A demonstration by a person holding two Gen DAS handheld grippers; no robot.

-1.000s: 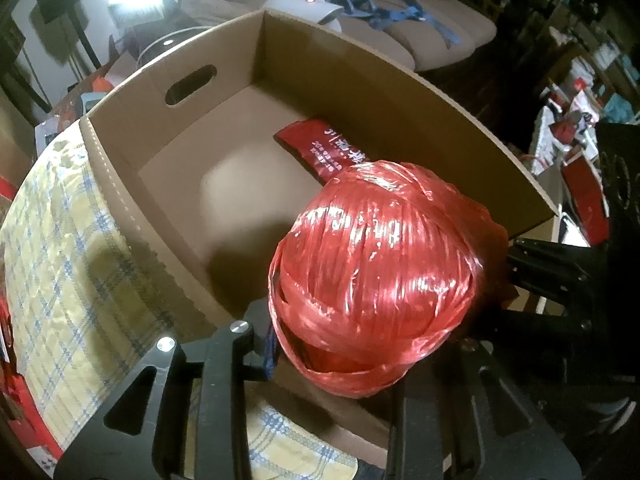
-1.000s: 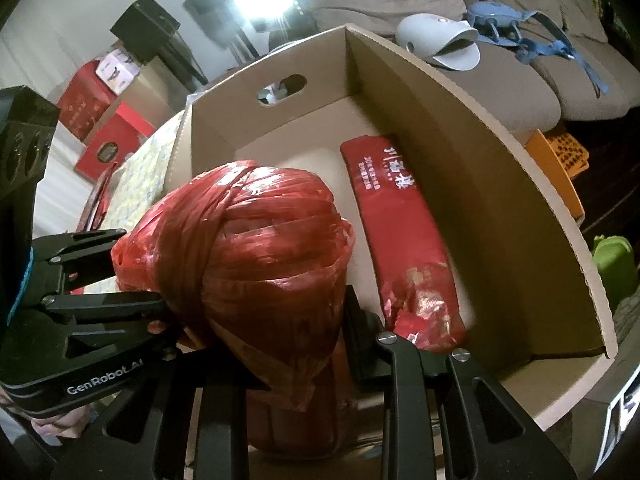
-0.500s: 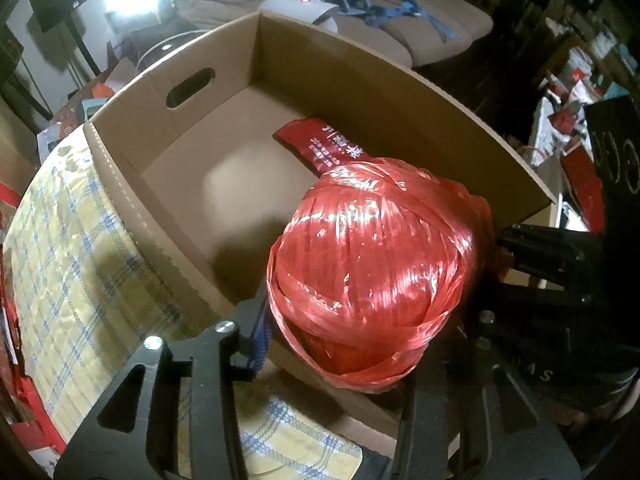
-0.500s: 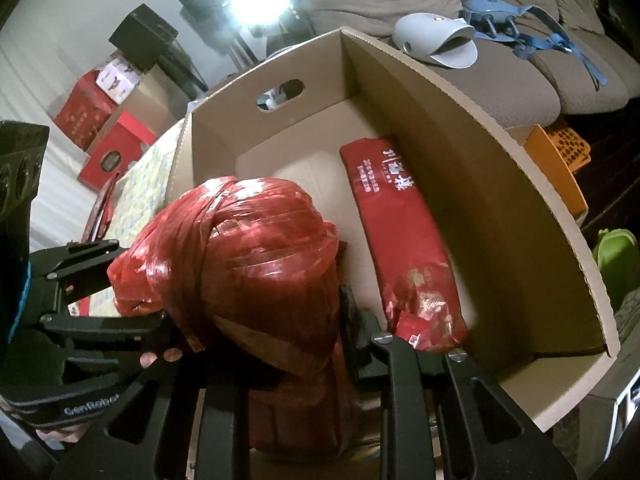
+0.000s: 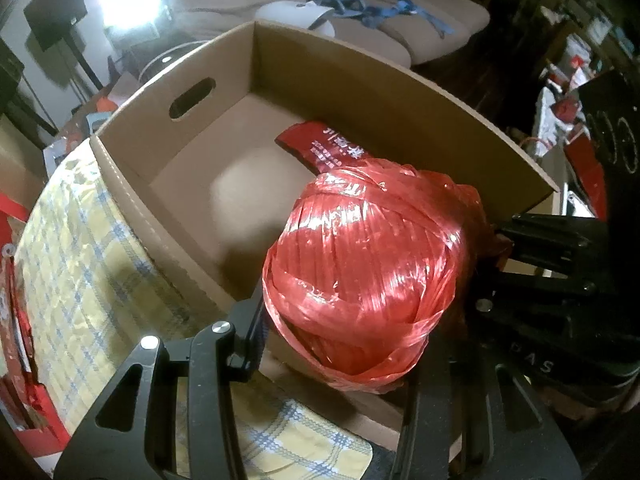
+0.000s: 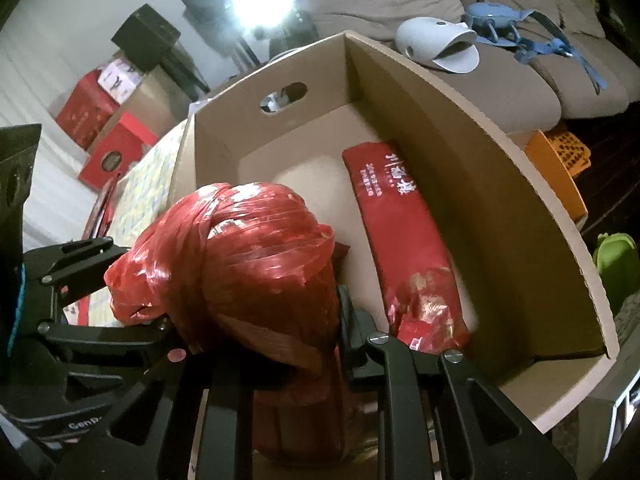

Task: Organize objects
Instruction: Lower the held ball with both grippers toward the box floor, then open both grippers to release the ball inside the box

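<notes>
Since a second ago the left gripper has spread its jaws, so its left finger now stands just off the red ball of plastic twine, while the right gripper's jaws have been closing on it.

Left wrist view: the ball hangs over the near edge of the cardboard box, which sits on a yellow checked cloth. A red packet lies on the box floor.

Right wrist view: the right gripper pinches the ball from both sides, its right finger against the twine. The red packet lies along the box's right wall. Whether the left gripper's other finger touches the ball, I cannot tell.
</notes>
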